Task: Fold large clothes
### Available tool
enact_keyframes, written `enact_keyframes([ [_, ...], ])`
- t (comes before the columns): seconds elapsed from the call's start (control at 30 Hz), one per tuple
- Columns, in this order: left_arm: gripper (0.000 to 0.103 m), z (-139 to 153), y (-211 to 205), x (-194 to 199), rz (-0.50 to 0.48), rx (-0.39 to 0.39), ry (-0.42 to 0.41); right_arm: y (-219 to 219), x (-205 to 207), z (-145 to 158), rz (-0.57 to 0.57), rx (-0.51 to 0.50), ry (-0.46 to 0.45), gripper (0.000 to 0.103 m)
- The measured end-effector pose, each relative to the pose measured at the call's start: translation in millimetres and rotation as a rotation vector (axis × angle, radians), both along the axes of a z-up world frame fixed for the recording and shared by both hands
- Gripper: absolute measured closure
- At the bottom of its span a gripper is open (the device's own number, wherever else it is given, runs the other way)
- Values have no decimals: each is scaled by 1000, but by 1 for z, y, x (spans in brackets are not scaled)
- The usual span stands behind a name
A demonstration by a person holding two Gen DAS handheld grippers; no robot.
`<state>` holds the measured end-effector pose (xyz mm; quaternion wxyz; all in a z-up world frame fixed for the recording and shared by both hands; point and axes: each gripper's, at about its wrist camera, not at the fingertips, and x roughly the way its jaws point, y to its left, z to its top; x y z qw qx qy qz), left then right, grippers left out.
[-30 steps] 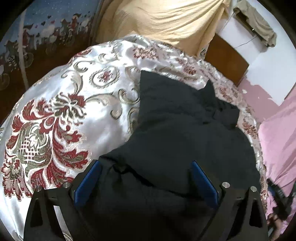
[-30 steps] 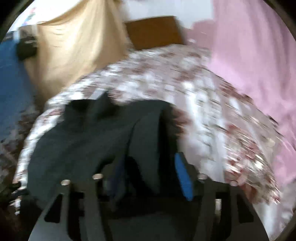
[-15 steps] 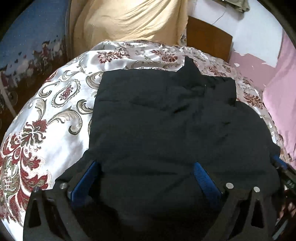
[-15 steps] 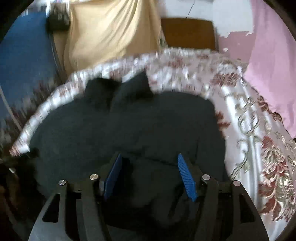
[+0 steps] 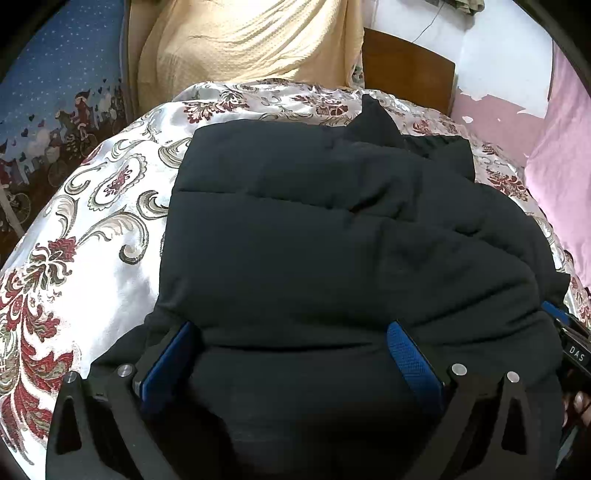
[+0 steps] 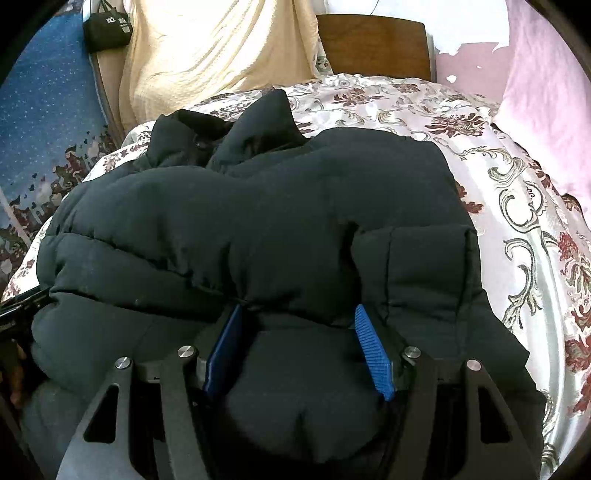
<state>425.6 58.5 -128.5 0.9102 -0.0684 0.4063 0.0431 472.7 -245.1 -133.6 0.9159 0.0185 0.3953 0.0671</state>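
A black padded jacket [image 5: 332,221] lies folded on the bed, its collar [image 5: 373,118] pointing at the headboard. My left gripper [image 5: 291,328] is shut on a thick bulge of the jacket's near edge, which fills the space between its blue pads [image 5: 170,362]. In the right wrist view the same jacket [image 6: 258,221] spreads ahead, collar [image 6: 258,122] at the far end. My right gripper [image 6: 297,314] is shut on another bunch of the near edge. Each gripper shows at the other view's side edge, right gripper [image 5: 565,332] and left gripper [image 6: 22,306].
The bed wears a shiny white cover with red flowers [image 5: 92,258]. A cream blanket [image 5: 240,44] and a brown headboard [image 5: 406,81] stand beyond it. Pink cloth [image 5: 561,166] lies to the right, blue patterned cloth [image 5: 55,92] to the left. A black bag [image 6: 107,26] hangs at upper left.
Both grippers came forward and down with the jacket's edge still in them. The jacket now lies flatter and squarer on the bed. Both views have rolled level.
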Motion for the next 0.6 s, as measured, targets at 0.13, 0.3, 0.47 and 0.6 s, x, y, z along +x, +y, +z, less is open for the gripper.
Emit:
enact_keyframes([
  [0.13, 0, 0, 3, -1, -1, -16, -14, -2, -4, -1, -4, 23, -19, 45],
  [0.3, 0, 2, 3, -2, 1, -16, -7, -7, -11, 3, 10, 81, -28, 39],
  [0.47, 0, 24, -1, 6, 5, 5, 234, -14, -25, 13, 31, 160, 80, 25],
  [0.6, 0, 48, 4, 8, -71, -73, 345, -28, -34, 31, 29, 193, 194, 11],
])
